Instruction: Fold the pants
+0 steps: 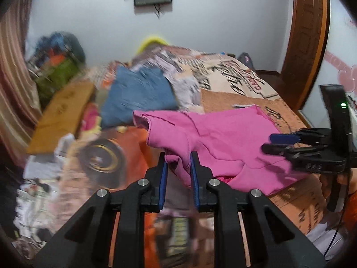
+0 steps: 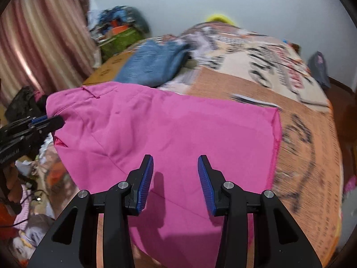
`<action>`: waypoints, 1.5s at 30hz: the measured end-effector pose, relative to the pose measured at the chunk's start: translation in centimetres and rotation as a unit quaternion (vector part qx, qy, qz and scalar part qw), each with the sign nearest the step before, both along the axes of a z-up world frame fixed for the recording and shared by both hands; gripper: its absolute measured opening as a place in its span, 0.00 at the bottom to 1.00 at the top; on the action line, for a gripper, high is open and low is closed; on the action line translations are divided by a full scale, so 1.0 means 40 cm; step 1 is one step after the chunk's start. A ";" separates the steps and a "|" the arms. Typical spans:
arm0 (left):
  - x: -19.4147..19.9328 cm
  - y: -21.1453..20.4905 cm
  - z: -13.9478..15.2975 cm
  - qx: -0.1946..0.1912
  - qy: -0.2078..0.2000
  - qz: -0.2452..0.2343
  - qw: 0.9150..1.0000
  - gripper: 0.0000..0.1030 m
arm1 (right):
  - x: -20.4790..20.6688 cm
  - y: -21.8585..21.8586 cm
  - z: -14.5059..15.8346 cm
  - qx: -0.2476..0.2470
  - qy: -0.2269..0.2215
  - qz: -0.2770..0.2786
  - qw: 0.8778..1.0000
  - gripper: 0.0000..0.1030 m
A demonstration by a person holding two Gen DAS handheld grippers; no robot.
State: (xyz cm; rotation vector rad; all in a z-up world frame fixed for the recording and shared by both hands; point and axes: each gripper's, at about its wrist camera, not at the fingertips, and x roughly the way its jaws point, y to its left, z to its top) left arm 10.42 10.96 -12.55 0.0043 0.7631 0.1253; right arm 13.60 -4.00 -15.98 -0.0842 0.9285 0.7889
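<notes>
The pink pants [image 2: 169,134] lie spread over the bed [image 2: 308,138], on its printed orange and cream cover, with one end bunched up at the left. The left gripper [image 1: 177,158] has a fold of that bunched pink cloth between its blue pads [image 1: 164,178], though the jaws stand partly apart and a firm hold cannot be told. The right gripper [image 2: 175,163] hangs above the flat part of the pants, jaws wide apart and holding nothing. Folded blue jeans [image 2: 154,64] lie farther back on the bed.
</notes>
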 end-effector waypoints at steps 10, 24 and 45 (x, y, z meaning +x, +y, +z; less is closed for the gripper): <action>-0.051 -0.021 0.066 0.043 -0.037 -0.027 0.998 0.17 | -0.085 0.234 -0.055 -0.043 0.025 0.118 0.992 0.37; 0.017 -0.186 0.108 0.077 -0.043 -0.112 0.990 0.16 | -0.098 -0.023 -0.003 -0.047 -0.005 0.016 0.999 0.37; 0.198 -0.354 -0.029 -0.070 0.114 -0.197 0.971 0.12 | -0.080 -0.130 -0.032 -0.016 0.019 -0.017 1.000 0.38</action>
